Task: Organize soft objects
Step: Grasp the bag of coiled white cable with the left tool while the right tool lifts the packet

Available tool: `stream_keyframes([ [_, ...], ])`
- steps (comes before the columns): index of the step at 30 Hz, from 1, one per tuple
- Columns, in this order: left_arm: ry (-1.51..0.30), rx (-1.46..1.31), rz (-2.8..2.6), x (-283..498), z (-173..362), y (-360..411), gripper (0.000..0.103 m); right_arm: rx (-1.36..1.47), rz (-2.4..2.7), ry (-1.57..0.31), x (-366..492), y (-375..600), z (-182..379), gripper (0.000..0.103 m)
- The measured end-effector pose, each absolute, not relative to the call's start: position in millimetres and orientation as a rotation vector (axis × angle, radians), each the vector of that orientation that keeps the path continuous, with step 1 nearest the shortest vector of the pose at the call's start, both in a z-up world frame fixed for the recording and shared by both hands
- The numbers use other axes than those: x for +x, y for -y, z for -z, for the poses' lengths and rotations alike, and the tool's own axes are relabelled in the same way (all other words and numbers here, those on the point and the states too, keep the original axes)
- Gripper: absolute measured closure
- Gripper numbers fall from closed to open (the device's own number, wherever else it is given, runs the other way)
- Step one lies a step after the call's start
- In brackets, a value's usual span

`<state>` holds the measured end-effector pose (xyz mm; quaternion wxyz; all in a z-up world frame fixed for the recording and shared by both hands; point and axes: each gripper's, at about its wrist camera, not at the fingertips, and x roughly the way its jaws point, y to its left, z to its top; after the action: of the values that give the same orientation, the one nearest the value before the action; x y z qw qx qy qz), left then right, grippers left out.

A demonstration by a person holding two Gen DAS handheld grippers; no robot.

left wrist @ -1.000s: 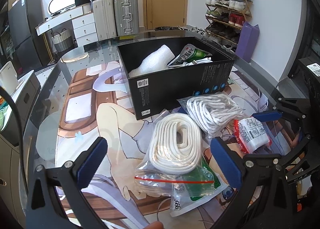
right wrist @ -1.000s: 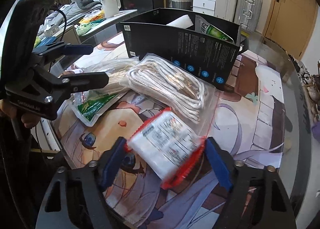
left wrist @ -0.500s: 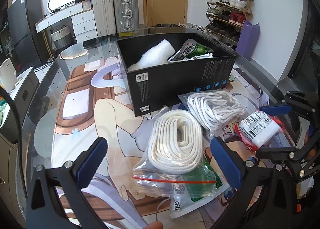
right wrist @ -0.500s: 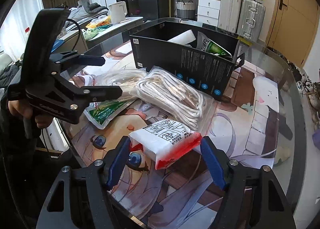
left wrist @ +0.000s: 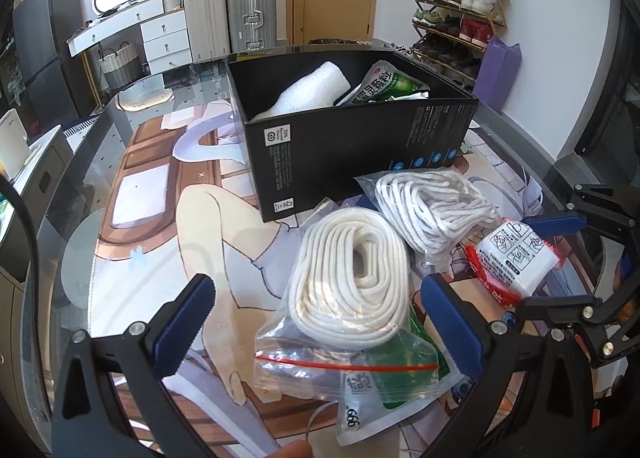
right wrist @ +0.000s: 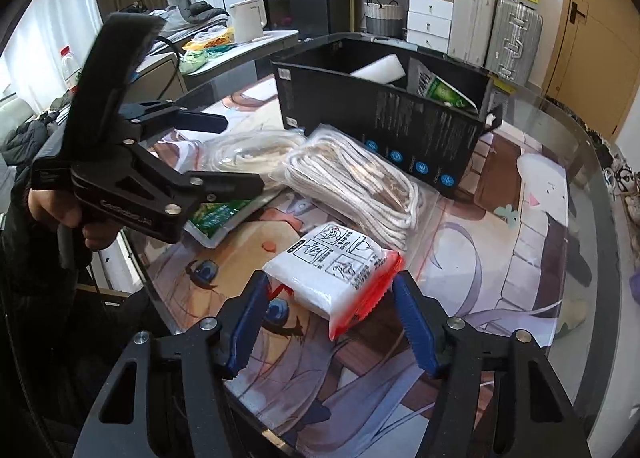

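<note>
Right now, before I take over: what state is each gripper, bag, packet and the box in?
Right gripper: jaws have just been closing around the tissue packet, pads at its ends.
Tissue packet: sealed, tilted, between the right pads.
Left gripper: open, empty, over the flat rope bag.
Flat rope bag: zipped, on a green pouch.
Thin rope bag: on the table, against the box.
Black box: open, holding a foam roll and a green pouch.

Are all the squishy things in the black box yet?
Not yet. The foam roll and a green packet are in the black box. The right tool has just been closing around the white pack. Two rope bags wait outside.
</note>
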<state>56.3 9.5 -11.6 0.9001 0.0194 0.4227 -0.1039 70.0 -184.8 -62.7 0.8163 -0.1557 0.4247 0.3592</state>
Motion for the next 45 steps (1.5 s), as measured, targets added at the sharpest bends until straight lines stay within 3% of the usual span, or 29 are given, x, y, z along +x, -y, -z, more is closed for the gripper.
stream_keyframes([
  [6, -0.877, 0.038, 0.217, 56, 11, -9, 0.000, -0.297, -0.766, -0.930, 76, 181, 71, 0.025],
  [21, -0.872, -0.005, 0.251, 60, 13, -11, 0.002, -0.265, -0.746, -0.933, 84, 177, 70, 0.024],
  [23, -0.877, 0.002, 0.253, 60, 15, -10, 0.017, -0.257, -0.752, -0.929, 83, 177, 69, 0.021],
  [25, -0.870, 0.021, 0.256, 60, 16, -8, 0.024, -0.241, -0.755, -0.928, 84, 177, 68, 0.019],
  [26, -0.865, 0.026, 0.265, 59, 16, -7, 0.036, -0.237, -0.752, -0.928, 85, 177, 68, 0.019],
  [32, -0.841, 0.032, 0.303, 53, 10, -5, 0.054, -0.209, -0.725, -0.949, 90, 179, 72, 0.019],
  [36, -0.835, 0.022, 0.320, 52, 5, -8, 0.057, -0.232, -0.707, -0.949, 89, 173, 72, 0.019],
  [40, -0.825, 0.022, 0.330, 48, 0, -8, 0.058, -0.266, -0.694, -0.939, 86, 169, 71, 0.032],
  [45, -0.811, 0.011, 0.349, 45, -5, -14, 0.060, -0.297, -0.722, -0.914, 80, 173, 67, 0.039],
])
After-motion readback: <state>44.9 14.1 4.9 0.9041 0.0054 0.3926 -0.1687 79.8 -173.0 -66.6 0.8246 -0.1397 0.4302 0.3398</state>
